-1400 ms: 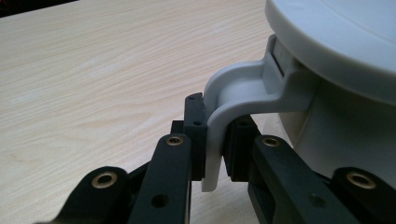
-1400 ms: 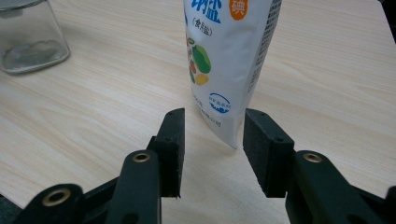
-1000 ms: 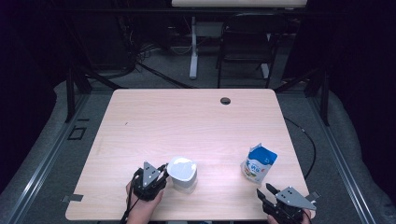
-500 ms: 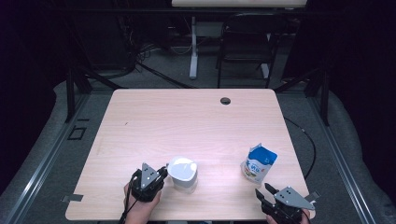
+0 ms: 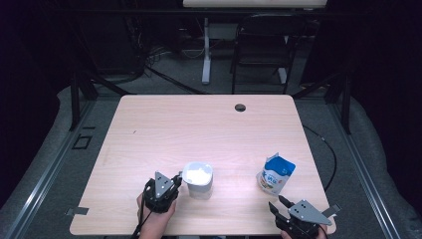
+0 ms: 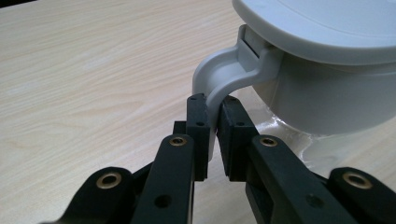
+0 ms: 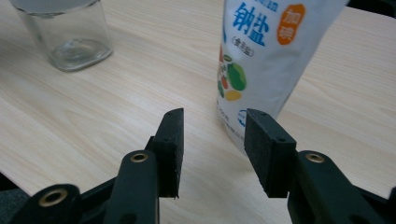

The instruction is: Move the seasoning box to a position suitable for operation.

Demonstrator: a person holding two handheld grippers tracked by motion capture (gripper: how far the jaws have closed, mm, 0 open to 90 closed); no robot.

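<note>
A clear jar (image 5: 198, 180) with a pale grey lid (image 6: 322, 23) stands near the table's front edge, left of centre. My left gripper (image 5: 178, 180) is beside it on the left. Its jaws have just closed and now pinch the lid's curved grey handle (image 6: 219, 79), so the left gripper (image 6: 212, 105) is shut on it. A blue and white pouch (image 5: 276, 174) stands upright to the right. My right gripper (image 5: 278, 204) sits in front of it at the table edge. In the right gripper view the right gripper (image 7: 212, 126) is open, with the pouch (image 7: 266, 56) just beyond its tips and the jar (image 7: 70, 32) farther left.
The light wooden table (image 5: 199, 124) has a small round cable hole (image 5: 240, 107) near its far edge. A dark chair (image 5: 263, 45) and a desk leg (image 5: 206, 50) stand on the floor behind the table.
The left gripper's jaws have drawn together at the jar's handle. Both hands, the jar and the pouch stay where they were.
</note>
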